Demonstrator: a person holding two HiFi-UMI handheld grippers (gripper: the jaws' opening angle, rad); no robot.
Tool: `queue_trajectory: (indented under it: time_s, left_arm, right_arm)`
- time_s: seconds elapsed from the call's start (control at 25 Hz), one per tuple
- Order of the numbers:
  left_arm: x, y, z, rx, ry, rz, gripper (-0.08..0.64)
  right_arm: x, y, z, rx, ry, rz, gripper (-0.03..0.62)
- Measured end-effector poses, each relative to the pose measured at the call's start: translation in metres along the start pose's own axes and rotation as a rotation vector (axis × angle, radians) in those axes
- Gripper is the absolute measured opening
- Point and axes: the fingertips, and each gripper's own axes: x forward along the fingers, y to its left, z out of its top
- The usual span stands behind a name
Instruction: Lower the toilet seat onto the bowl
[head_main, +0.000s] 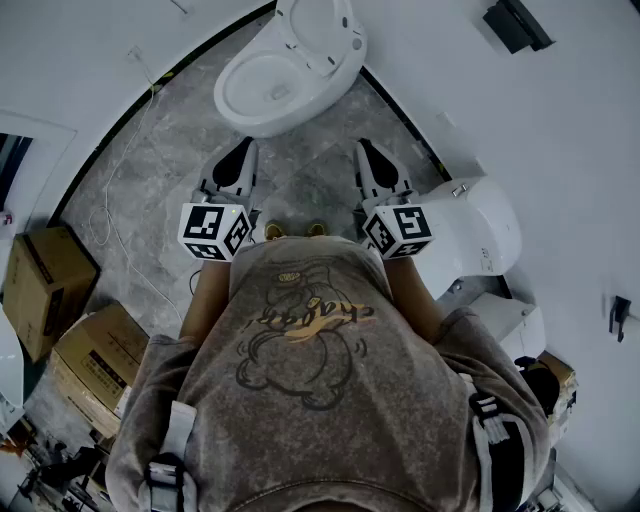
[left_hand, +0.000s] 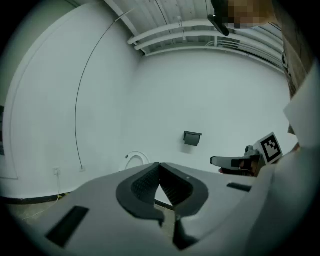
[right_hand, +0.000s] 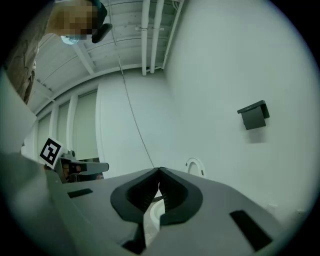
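A white toilet stands at the far end of the grey floor, its bowl uncovered. Its seat is raised, leaning back toward the wall. Both grippers are held side by side in front of the toilet, apart from it. My left gripper is shut with nothing between its fingers, and so is my right gripper. In the left gripper view the shut left gripper points at the wall, with the raised seat just above it. The right gripper view shows the shut right gripper and the seat beyond it.
Cardboard boxes stand along the left wall. A white rounded fixture sits close at the right. A cable trails over the floor at the left. A black box hangs on the curved white wall.
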Motion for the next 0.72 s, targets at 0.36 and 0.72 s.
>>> queue_trajectory:
  time_s: [0.36, 0.72]
  left_arm:
    - [0.019, -0.008, -0.008, 0.005, -0.006, 0.024, 0.011]
    - [0.055, 0.028, -0.004, -0.033, -0.011, 0.031, 0.011]
  right_arm:
    - [0.002, -0.018, -0.011, -0.006, 0.018, 0.051, 0.026]
    - [0.051, -0.039, -0.023, 0.012, 0.061, 0.058, 0.026]
